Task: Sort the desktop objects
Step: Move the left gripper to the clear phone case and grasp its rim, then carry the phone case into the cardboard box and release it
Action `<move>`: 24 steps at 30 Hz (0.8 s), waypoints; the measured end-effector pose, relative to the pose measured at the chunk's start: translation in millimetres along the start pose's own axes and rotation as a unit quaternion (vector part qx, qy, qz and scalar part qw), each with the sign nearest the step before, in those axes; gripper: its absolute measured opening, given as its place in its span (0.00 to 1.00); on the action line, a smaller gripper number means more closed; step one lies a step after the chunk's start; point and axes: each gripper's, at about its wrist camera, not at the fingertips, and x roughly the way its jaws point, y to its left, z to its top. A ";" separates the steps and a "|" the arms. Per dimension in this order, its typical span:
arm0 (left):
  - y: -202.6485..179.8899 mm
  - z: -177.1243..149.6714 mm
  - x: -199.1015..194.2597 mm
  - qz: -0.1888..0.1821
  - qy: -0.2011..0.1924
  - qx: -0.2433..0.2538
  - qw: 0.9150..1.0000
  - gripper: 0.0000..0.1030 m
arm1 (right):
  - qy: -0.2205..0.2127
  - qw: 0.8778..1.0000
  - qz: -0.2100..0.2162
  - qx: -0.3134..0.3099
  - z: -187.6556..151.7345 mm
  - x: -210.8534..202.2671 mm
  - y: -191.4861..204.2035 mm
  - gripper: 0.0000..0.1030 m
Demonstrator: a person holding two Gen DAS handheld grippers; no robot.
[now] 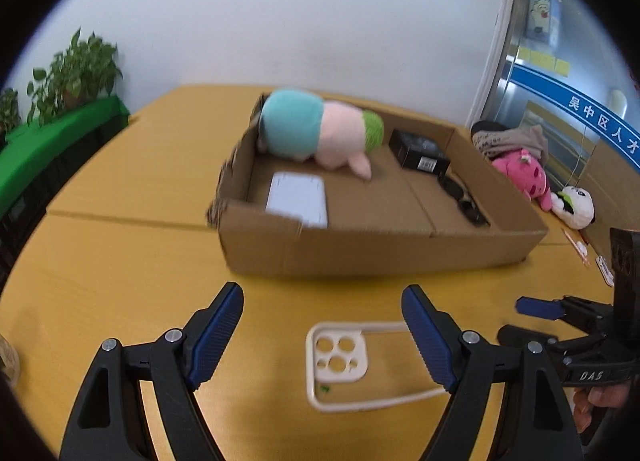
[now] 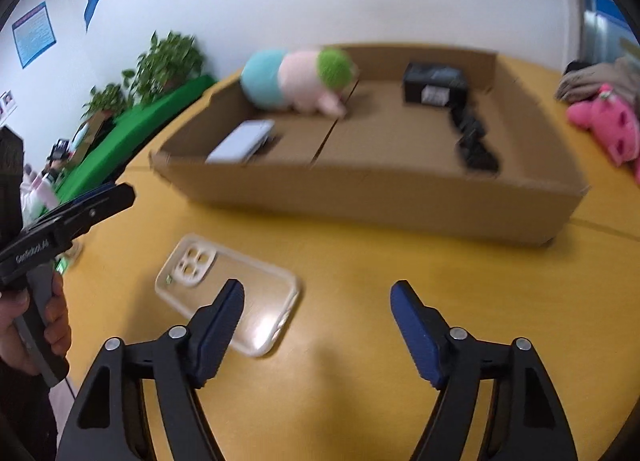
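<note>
Left gripper (image 1: 322, 311): held low over the yellow table (image 1: 120, 261); its two blue-padded fingers (image 1: 218, 335) stand wide apart and grip nothing; a hand is wrapped round its black handle at the left edge of the right wrist view.
Right gripper (image 2: 318, 307): also hovering above the table, fingers (image 2: 416, 335) spread wide, nothing between them; it shows from the side at the right edge of the left wrist view.
Clear phone case (image 1: 340, 365): lies flat on the table, camera cut-outs facing up; in the left wrist view it sits between the left gripper's fingers and slightly behind their tips, its right end hidden by the right finger; in the right wrist view it (image 2: 228, 293) lies just beyond and left of the left finger, partly covered by it; whether any finger touches it, I cannot tell.
Cardboard box (image 1: 360, 249): open-topped and shallow, standing on the table well ahead of both sets of fingers.
Inside the box: a plush toy (image 1: 316, 129) in teal, pink and green at the far left; a white flat device (image 1: 298, 197) near the front left wall; a small black box (image 1: 418, 153) at the far right; a dark object (image 1: 464, 201) along the right wall, too blurred to identify.
Beyond the right fingers, outside the box: a pink plush (image 1: 524, 173), a white plush (image 1: 576, 207) and a grey bundle of cloth (image 1: 516, 139) on the table.
Far left: potted plants (image 1: 76, 69) above a green surface (image 1: 48, 153).
</note>
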 end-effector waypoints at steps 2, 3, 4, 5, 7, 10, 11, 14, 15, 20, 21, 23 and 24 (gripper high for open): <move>4.5 -8.3 8.3 -0.005 0.020 -0.010 1.000 0.77 | 0.014 1.000 0.003 -0.010 -7.2 12.3 9.9 0.71; 6.5 -12.3 12.8 -0.006 0.030 -0.015 0.999 0.73 | 0.020 1.000 0.002 -0.014 -9.5 17.0 12.7 0.66; 8.6 -16.0 17.0 -0.010 0.040 -0.022 0.999 0.68 | 0.029 0.999 -0.001 -0.017 -11.8 22.2 14.3 0.63; 10.6 -19.8 21.8 -0.016 0.051 -0.030 0.998 0.66 | 0.038 0.999 -0.006 -0.018 -14.2 27.6 14.4 0.55; 13.1 -25.9 31.3 -0.021 0.071 -0.041 0.996 0.59 | 0.049 0.999 -0.014 -0.015 -17.6 34.1 11.2 0.47; 12.2 -35.8 44.2 -0.032 0.097 -0.046 0.994 0.32 | 0.046 0.999 -0.021 -0.017 -17.2 35.0 10.0 0.44; 12.0 -38.2 45.1 -0.037 0.095 -0.049 0.994 0.25 | 0.045 0.999 -0.022 -0.021 -17.2 35.2 10.4 0.42; 11.1 -41.8 46.7 -0.049 0.094 -0.056 0.993 0.07 | 0.042 0.998 -0.024 -0.031 -17.1 36.4 11.2 0.17; 9.8 -42.2 46.3 -0.047 0.093 -0.055 0.993 0.07 | 0.040 0.999 -0.018 -0.028 -17.9 36.2 10.2 0.15; 0.5 -41.5 45.5 -0.025 0.093 -0.046 0.994 0.06 | 0.039 0.999 -0.012 -0.030 -18.4 34.8 11.2 0.11; -1.5 -41.4 44.2 -0.026 0.093 -0.043 0.994 0.06 | 0.036 0.999 -0.008 -0.026 -18.4 33.0 9.1 0.10; -6.1 -40.2 38.3 -0.027 0.088 -0.040 0.995 0.06 | 0.026 0.999 -0.003 -0.017 -19.5 25.2 4.4 0.10; -9.0 -38.2 33.8 -0.028 0.082 -0.038 0.995 0.06 | 0.021 1.000 0.000 -0.015 -18.5 20.9 2.8 0.10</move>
